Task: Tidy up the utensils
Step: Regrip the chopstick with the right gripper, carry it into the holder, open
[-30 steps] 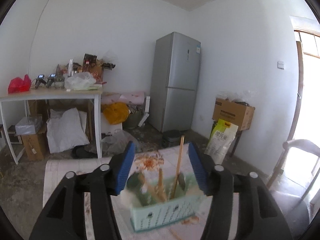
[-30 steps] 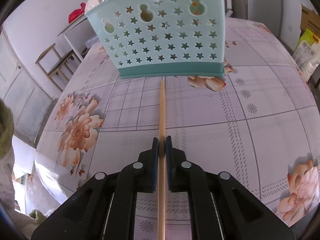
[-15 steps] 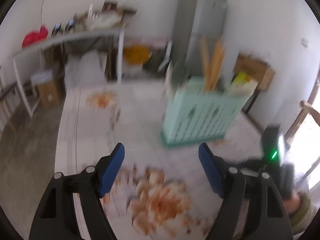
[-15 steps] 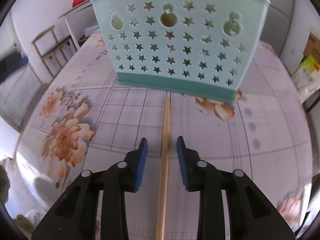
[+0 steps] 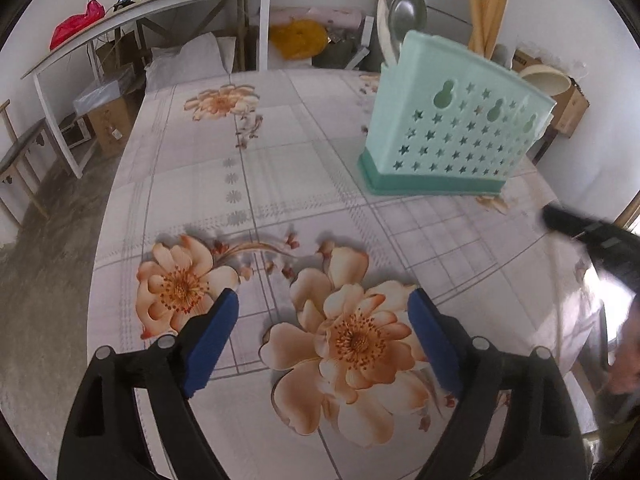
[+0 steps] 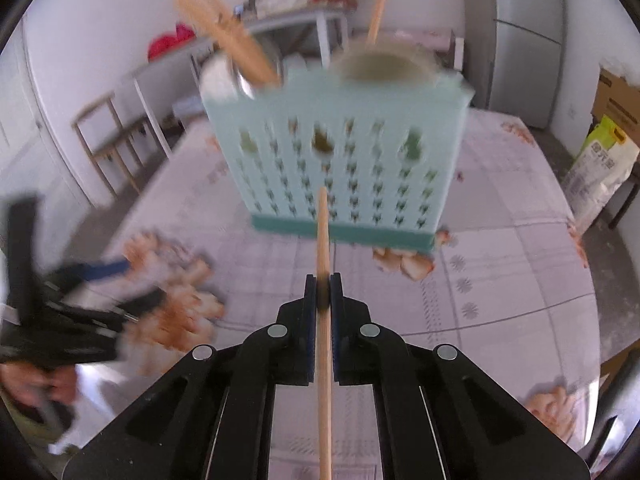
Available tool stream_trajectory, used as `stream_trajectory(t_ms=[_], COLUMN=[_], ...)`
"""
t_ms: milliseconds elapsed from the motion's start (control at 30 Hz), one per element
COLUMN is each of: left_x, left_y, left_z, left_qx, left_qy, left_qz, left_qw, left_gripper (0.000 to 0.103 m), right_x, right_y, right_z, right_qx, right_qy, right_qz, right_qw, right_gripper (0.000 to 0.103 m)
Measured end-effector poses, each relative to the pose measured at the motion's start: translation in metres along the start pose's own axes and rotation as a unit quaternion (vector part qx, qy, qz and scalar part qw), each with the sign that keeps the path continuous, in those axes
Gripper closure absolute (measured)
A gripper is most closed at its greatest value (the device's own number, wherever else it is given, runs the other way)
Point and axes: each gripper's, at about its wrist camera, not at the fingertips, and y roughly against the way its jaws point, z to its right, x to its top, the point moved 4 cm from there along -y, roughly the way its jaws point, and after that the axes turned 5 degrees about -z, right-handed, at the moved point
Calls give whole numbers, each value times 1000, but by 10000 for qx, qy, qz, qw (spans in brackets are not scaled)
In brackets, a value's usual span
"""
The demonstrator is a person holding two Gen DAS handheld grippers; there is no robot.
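1. Your right gripper [image 6: 322,286] is now clamping its blue pads on the long, thin wooden chopstick [image 6: 323,236]. Half a second ago those jaws were standing apart with the stick lying loose between them on the cloth; a second ago they were pinched on it, so you have been re-gripping.
2. The chopstick is now running straight ahead from the pads, and its far tip is showing against the front wall of the mint-green plastic utensil holder with star-shaped holes [image 6: 344,168], above its darker base. The blur suggests you are lifting it, though I cannot tell whether the tip is clear of the cloth.
3. The holder is standing upright on the flower-printed tablecloth [image 5: 248,184], already carrying wooden sticks and a metal spoon [image 5: 406,12].
4. Your left gripper [image 5: 323,318] is spreading its jaws wider, with nothing between them, and is hanging over the large orange flower print, well apart from the holder. A second ago it was up at the holder's top; it has come down and away.
5. In my judgement, that is leaving the holder's opening free, so the remaining step is raising the stick above the rim and dropping it in.
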Motion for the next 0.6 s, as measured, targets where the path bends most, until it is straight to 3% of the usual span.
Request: stream_trajectory(t_ms=[67, 267, 600], left_x=[0, -2, -5], left_y=[-1, -6, -7], left_z=[1, 7, 13], left_qx=[21, 87, 100], left_qy=[-16, -94, -221], left_qz=[-10, -20, -22], left_qw=[10000, 9999, 9997], left_gripper=[16, 13, 12], right_x=[8, 32, 89], right_y=[24, 90, 145], right_z=[4, 16, 6], right_qx=[184, 209, 488], right_qy=[-130, -247, 63], right_qz=[249, 1035, 2002], right_qw=[9994, 9941, 9785], right_gripper=[98, 98, 98])
